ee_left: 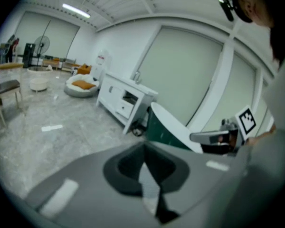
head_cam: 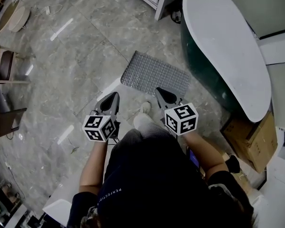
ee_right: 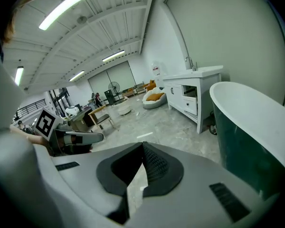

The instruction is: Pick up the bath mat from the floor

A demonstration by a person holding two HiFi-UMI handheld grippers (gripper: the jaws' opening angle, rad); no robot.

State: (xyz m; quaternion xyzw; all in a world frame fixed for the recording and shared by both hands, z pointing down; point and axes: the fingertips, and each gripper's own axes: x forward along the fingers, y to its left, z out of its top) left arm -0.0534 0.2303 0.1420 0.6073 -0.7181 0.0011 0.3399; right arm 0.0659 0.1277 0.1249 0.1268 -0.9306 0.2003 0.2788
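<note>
Ahead of both tongs, just past their tips: bath mat [head_cam: 155,74], grey and nubbed, flat on the floor [head_cam: 85,56], with the bathtub [head_cam: 223,46] to its right. Left gripper [head_cam: 115,95] clenched, nothing in it. Right gripper [head_cam: 160,90] likewise closed and empty. Judgement: part the jaws first, come in low at the mat's near edge, one tong per corner, slip a jaw under, then pinch.

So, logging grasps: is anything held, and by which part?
Nothing: left gripper and right gripper are shut, empty; the bath mat lies untouched.
</note>
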